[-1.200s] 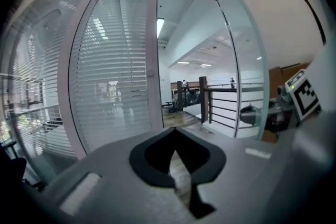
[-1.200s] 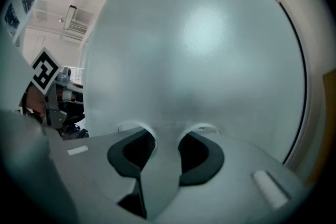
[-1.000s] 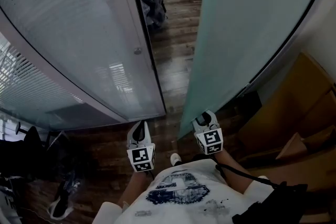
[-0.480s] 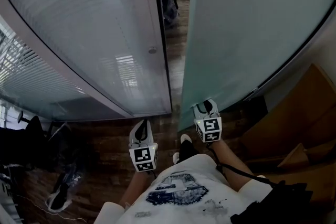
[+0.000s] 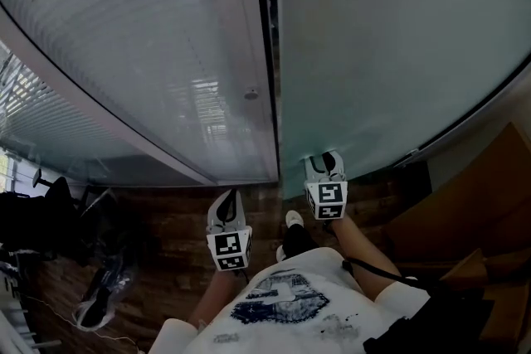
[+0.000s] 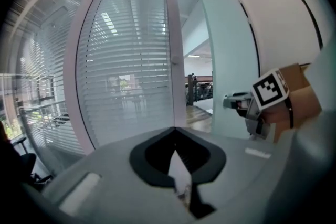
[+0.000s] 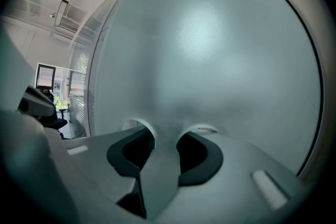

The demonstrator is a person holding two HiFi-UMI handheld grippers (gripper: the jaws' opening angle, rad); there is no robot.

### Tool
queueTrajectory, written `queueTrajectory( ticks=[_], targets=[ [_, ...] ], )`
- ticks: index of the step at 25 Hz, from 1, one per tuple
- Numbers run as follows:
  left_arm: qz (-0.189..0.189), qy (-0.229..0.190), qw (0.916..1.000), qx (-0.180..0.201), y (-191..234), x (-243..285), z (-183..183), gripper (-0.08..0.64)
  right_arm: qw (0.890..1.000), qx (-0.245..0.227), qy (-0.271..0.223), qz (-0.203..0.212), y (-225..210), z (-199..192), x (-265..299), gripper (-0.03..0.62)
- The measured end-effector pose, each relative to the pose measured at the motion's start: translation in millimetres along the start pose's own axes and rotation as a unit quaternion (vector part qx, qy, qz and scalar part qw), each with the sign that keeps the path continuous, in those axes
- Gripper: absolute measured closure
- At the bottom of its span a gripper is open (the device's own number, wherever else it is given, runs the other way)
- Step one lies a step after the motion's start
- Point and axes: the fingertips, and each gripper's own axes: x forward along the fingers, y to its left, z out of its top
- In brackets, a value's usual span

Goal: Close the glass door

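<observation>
Glass door is being pushed by the right hand-held gripper, jaws just widened and empty; narrow gap to be closed.

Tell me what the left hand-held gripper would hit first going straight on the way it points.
Probably the white frame post of the glass partition with blinds, beside the narrow door gap. The aim is close to that gap, so I can't be certain.
</observation>
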Motion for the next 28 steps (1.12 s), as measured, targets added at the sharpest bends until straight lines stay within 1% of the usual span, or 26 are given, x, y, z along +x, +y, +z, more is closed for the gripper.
queueTrajectory(
  ticks=[2,5,10,12,15,20,24,28],
  targets=[
    [-0.001,0.002,1.0000,-0.002,0.6,12.0,4.7,0.558,1.000,0.001,0.002,0.003,-3.2,0.3,10.6,0.465],
    [0.005,0.010,0.9999,0.000,6.6,28.4,10.6,0.557,1.000,0.002,0.004,0.008,-1.6,11.1,25.5,0.465],
    [0.001,-0.001,1.0000,0.003,8.1,53.9,29.9,0.557,1.000,-0.001,0.018,0.015,-1.5,18.2,45.9,0.465],
    [0.003,-0.003,1.0000,0.006,9.3,63.2,33.3,0.557,1.000,0.000,0.020,0.013,-1.4,17.7,53.5,0.465],
    [0.009,-0.009,0.9998,0.017,12.7,75.4,29.2,0.557,1.000,0.000,0.019,0.008,-3.5,18.2,64.1,0.465],
    [0.020,0.001,0.9994,0.026,18.9,83.6,30.5,0.557,1.000,-0.007,0.015,-0.004,-5.5,19.7,77.3,0.465],
    [0.035,0.006,0.9992,0.021,25.5,92.6,35.9,0.558,1.000,-0.010,0.013,-0.010,-8.5,17.8,89.2,0.463],
    [0.046,0.007,0.9987,0.020,28.5,102.9,42.7,0.557,1.000,-0.013,0.011,-0.016,-11.0,24.5,98.3,0.463]
  ],
)
